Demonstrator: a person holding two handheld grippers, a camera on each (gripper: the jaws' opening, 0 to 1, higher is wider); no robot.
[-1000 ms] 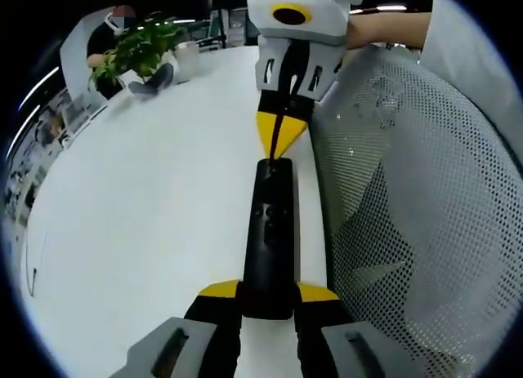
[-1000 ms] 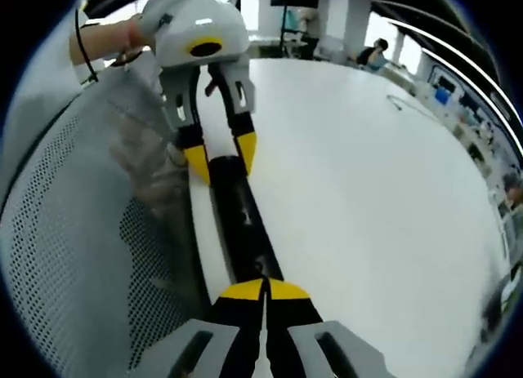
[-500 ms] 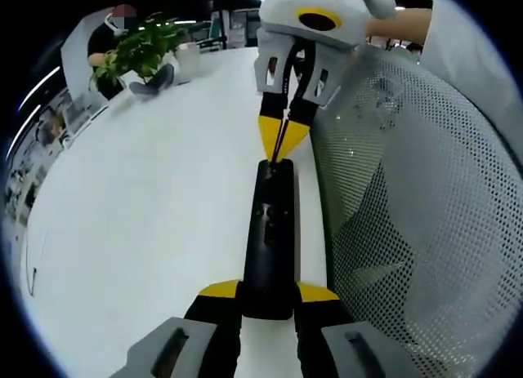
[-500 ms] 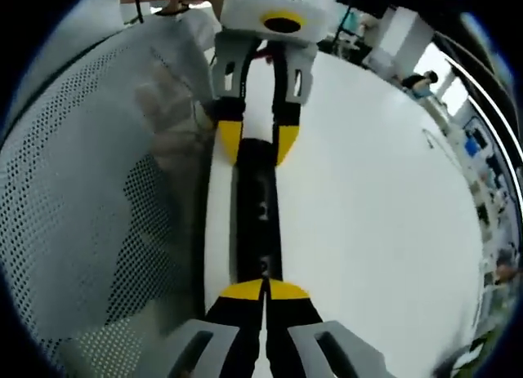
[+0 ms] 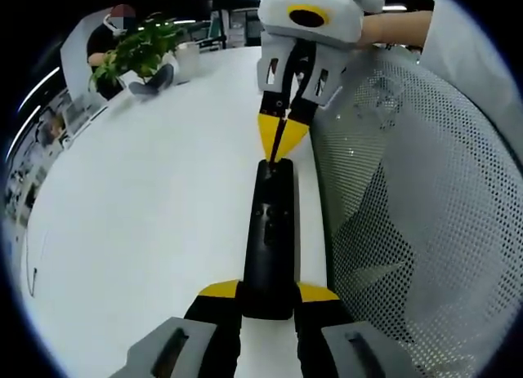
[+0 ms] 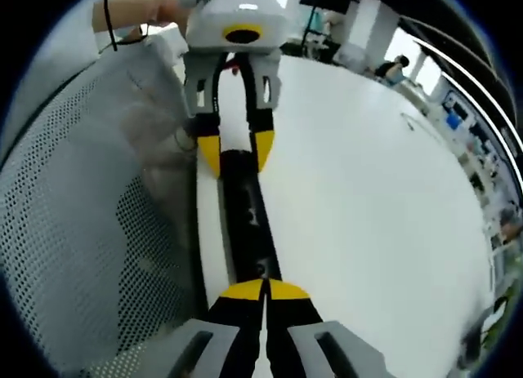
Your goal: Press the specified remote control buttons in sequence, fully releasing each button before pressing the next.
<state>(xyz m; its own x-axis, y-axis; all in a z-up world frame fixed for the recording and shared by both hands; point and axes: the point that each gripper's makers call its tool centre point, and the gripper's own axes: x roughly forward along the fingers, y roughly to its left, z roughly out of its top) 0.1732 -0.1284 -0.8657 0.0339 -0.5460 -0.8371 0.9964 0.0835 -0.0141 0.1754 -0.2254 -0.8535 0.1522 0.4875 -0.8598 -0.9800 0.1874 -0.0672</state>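
The remote (image 5: 270,231) lies on the white bench (image 5: 147,206), close to its edge and lengthwise between the two grippers. The left gripper (image 5: 268,300) has its fingers clamped on the remote's near end, one yellow pad on each side, steadying it. The right gripper (image 6: 263,290) has its fingers pressed together into one yellow point, and that point sits at the opposite end of the remote's top face. It looks like a button press in hand, with the joined tips serving as the pressing point. Whether the button is down or already freed cannot be told.

The next move likely calls for lifting the tips straight off until the button is fully free, then shifting along the remote's length to the next button, while the left gripper holds the body steady.

A mesh chair back (image 5: 409,215) stands just beside the bench edge, along the remote's right in the left gripper view, and leaves little room on that side. A plant (image 5: 135,47) and a cup (image 5: 188,60) stand at the far end of the bench, well apart. A thin cable (image 6: 413,121) lies far off on the bench in the right gripper view. Nothing lies between the tips and the buttons.
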